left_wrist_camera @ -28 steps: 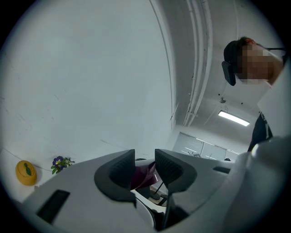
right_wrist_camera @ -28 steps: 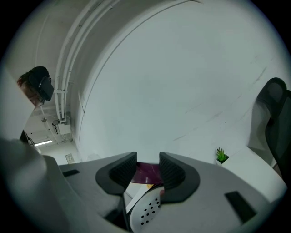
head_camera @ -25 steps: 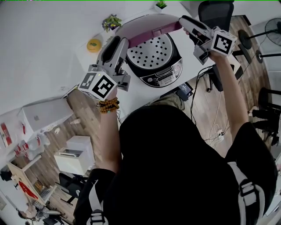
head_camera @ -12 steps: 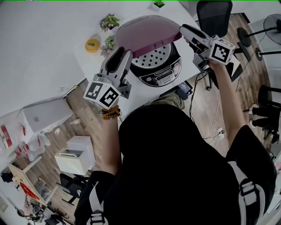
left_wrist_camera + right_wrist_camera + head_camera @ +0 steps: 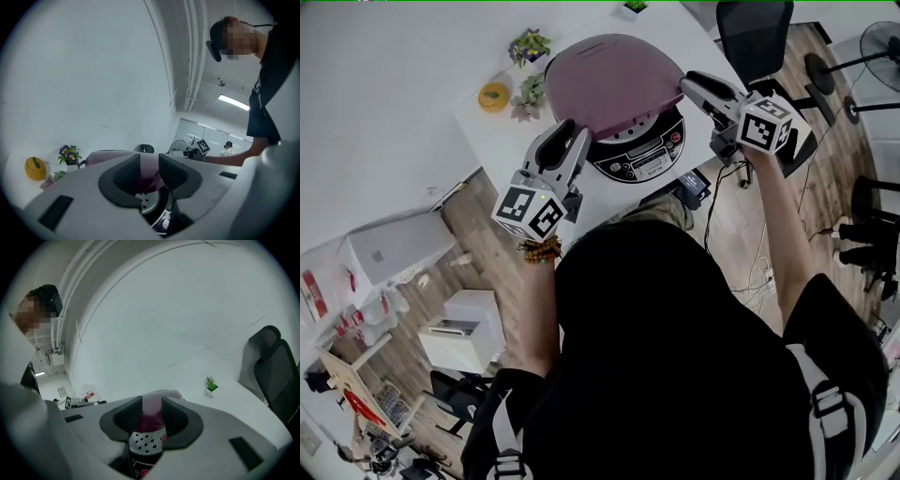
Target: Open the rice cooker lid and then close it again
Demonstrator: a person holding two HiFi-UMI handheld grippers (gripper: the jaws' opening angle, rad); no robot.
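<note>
The rice cooker (image 5: 645, 156) stands on the white table. Its purple lid (image 5: 614, 84) hangs low over the body, still a little ajar, so the perforated inner plate (image 5: 145, 441) shows under it. My left gripper (image 5: 572, 133) grips the lid's left front edge, and purple lid (image 5: 146, 169) sits between its pads. My right gripper (image 5: 690, 86) holds the right edge, where the lid (image 5: 151, 405) fills the gap. Both grippers' jaws have just been closing with the lid between them.
An orange figurine (image 5: 495, 95) and potted flowers (image 5: 531, 45) stand left of the cooker, and a small green plant (image 5: 635, 7) stands behind it. An office chair (image 5: 755, 37) is at the right. The table's (image 5: 511, 141) front edge runs just under my grippers.
The lid has swung down from raised to nearly resting on the cooker. Both grippers sank with it and came a little nearer to me.
</note>
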